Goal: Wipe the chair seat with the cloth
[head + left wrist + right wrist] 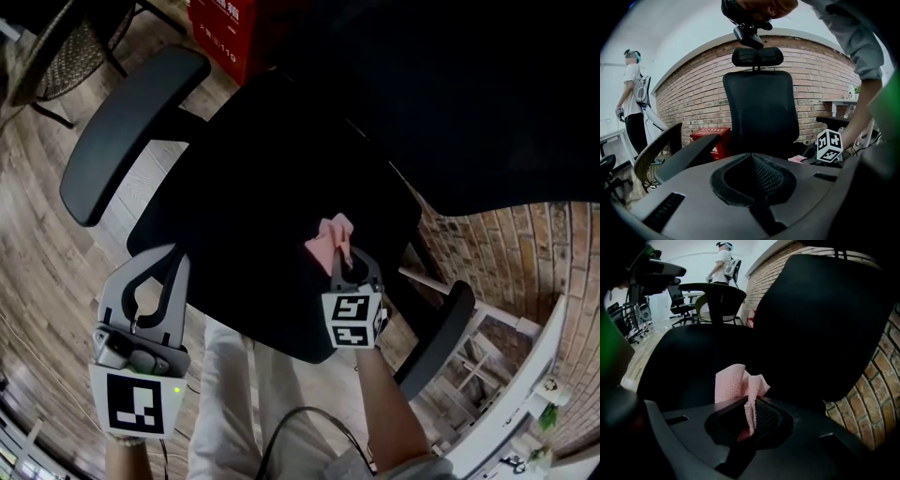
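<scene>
Pinching the pink cloth (pixel 328 238) in clenched jaws, the right gripper (pixel 343 262) holds it at the right side of the chair seat (pixel 244 197) for wiping — the left gripper (pixel 171 270) hangs near-left, jaws together, empty.

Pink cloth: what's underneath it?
The black office chair seat lies below the pink woven cloth, which the right gripper pinches. The patch of seat right beneath the cloth is covered, so it cannot be seen.

cloth (pixel 732 383): pink open-weave fabric | chair seat (pixel 253 211): matt black (texture unclear) | wall (pixel 693 98): rough brick | floor (pixel 37 267): wood plank
</scene>
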Tool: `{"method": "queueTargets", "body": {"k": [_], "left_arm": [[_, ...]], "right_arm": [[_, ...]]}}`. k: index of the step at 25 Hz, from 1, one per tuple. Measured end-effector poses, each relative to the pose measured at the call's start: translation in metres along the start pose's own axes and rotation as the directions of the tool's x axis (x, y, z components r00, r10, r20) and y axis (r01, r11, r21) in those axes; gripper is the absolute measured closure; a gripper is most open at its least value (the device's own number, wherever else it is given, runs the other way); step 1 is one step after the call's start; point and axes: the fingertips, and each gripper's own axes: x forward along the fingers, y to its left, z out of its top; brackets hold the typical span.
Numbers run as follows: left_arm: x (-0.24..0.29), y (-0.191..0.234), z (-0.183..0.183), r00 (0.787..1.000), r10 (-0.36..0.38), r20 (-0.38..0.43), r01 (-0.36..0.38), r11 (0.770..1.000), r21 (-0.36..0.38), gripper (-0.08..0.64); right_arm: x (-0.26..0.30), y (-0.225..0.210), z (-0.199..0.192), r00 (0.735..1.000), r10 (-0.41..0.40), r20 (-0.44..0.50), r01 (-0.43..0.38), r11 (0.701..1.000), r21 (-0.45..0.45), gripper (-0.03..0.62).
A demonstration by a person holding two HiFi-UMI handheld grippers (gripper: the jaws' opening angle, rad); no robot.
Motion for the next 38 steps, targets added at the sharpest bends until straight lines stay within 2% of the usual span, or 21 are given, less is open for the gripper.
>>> {"method": "queueTargets", "body": {"k": [6,10,15,19,22,26,30,33,38], "left_arm": [[0.015,-0.001,-0.002,0.999,-0.045,0.000,0.045,0.999,0.012,0.541],[0.023,0.001,-0.002,0.998,-0.068,-0.001,0.068,0.998,0.016,0.541],[0.029,0.006,-0.004,0.996,-0.086,-0.012,0.086,0.996,0.022,0.541],[0.032,0.006,-0.003,0.995,-0.095,-0.013,0.096,0.995,0.033,0.541],[0.037,0.006,0.002,0.995,-0.101,-0.005,0.101,0.994,0.038,0.541],[0.038,0.002,0.009,0.994,-0.105,0.006,0.104,0.994,0.037,0.541],[0.037,-0.003,0.017,0.993,-0.113,0.019,0.112,0.993,0.050,0.541],[0.033,-0.007,0.019,0.992,-0.123,0.017,0.122,0.991,0.053,0.541],[0.032,-0.013,0.024,0.991,-0.129,0.030,0.126,0.990,0.068,0.541]], "right_arm": [[0.034,-0.067,0.016,0.995,-0.099,-0.015,0.099,0.995,0.006,0.537],[0.052,-0.112,0.022,0.985,-0.167,-0.043,0.166,0.986,-0.031,0.537],[0.059,-0.158,0.018,0.960,-0.255,-0.111,0.256,0.967,-0.006,0.537],[0.054,-0.178,0.006,0.937,-0.307,-0.169,0.313,0.950,0.011,0.537],[0.050,-0.182,-0.001,0.923,-0.329,-0.197,0.344,0.938,0.045,0.537],[0.037,-0.179,-0.015,0.902,-0.360,-0.239,0.398,0.908,0.133,0.537],[0.022,-0.165,-0.025,0.881,-0.390,-0.269,0.439,0.886,0.151,0.537],[0.011,-0.147,-0.031,0.881,-0.393,-0.263,0.443,0.880,0.169,0.537],[-0.011,-0.105,-0.039,0.891,-0.379,-0.249,0.421,0.895,0.146,0.537]]}}
